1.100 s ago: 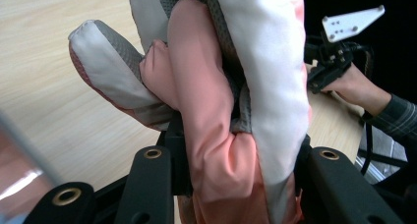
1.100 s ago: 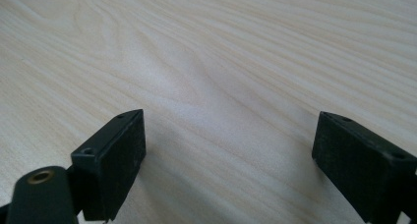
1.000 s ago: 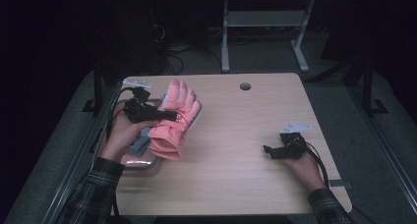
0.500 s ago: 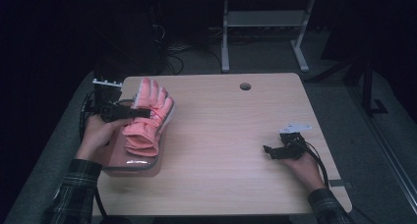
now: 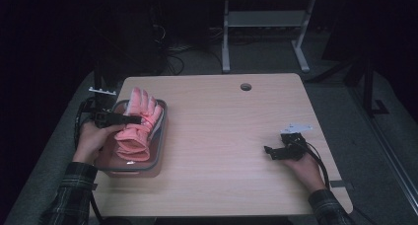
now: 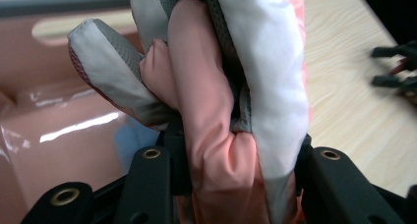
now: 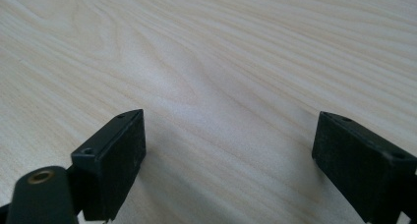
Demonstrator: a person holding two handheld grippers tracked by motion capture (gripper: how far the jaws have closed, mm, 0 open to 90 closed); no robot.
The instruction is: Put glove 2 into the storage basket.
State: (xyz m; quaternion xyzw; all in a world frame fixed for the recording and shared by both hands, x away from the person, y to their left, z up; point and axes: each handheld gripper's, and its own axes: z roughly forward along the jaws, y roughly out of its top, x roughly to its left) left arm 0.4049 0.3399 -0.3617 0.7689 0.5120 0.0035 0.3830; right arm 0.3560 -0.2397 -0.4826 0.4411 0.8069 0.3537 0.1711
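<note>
1. The left gripper [image 5: 129, 119] is clamped on a pink glove [image 5: 136, 125]; in the left gripper view the two black jaws are seen pressed against either side of the bunched fabric [image 6: 231, 135].
2. The right gripper [image 5: 272, 151] is spread wide; in the right gripper view its jaws are set well apart with bare wooden table [image 7: 221, 62] between them, and nothing is gripped.
3. The left hand [image 5: 91, 140] is held at the table's left edge, the gripper pointed toward the table's middle, level over a container. The forearm, in a plaid sleeve [image 5: 69, 195], enters from the bottom left.
4. The right hand [image 5: 305, 168] is laid on the table near its right edge, with the gripper low against the tabletop and aimed leftward.
5. The glove is pink with white and grey mesh panels, folded and bunched at the jaws; its fingers point away from the person.
6. The glove is held over a shallow pink container [image 5: 160, 136] with a grey rim, at the left side of the table. Whether the glove touches the container's floor cannot be told.
</note>
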